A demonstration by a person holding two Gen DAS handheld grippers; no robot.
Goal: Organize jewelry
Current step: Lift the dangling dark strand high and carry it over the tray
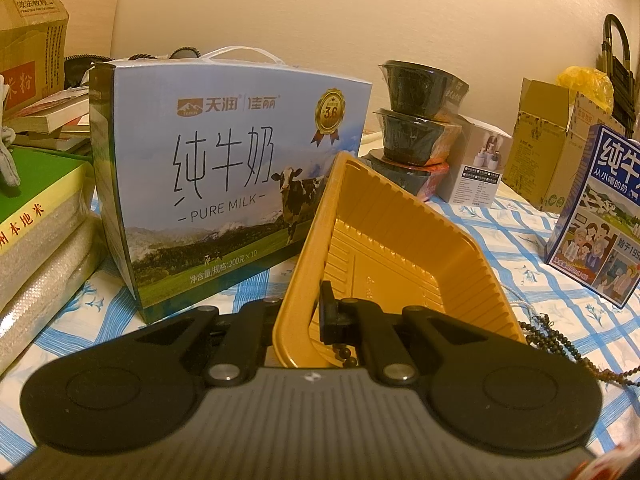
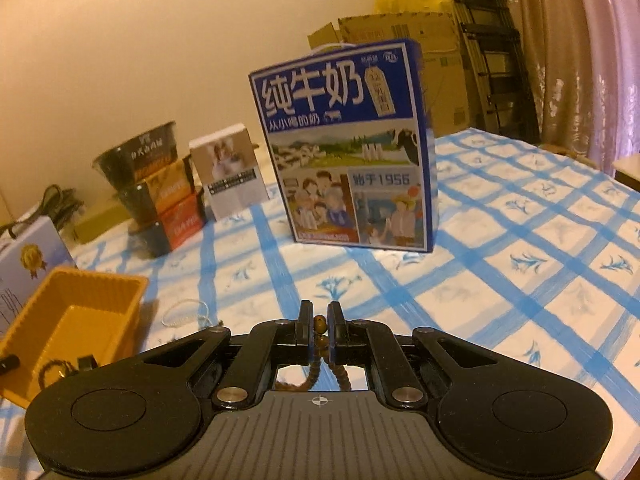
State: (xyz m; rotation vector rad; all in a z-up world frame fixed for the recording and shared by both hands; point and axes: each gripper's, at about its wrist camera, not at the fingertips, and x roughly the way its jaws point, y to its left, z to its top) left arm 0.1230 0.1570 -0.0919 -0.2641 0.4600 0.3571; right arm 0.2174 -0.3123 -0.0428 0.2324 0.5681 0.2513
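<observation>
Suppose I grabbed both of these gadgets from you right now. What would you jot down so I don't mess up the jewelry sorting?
Left hand-held gripper: shut on the near rim of the yellow tray, holding it tilted up off the checked tablecloth.
Right hand-held gripper: shut on a brown bead strand, lifted; its loops hang below the fingers.
Done: one dark bead strand seems to lie in the tray already.
Left: carry the held strand left into the tray and release it. A thin pale bracelet lies on the cloth beside the tray, and more beads lie to the tray's right.
</observation>
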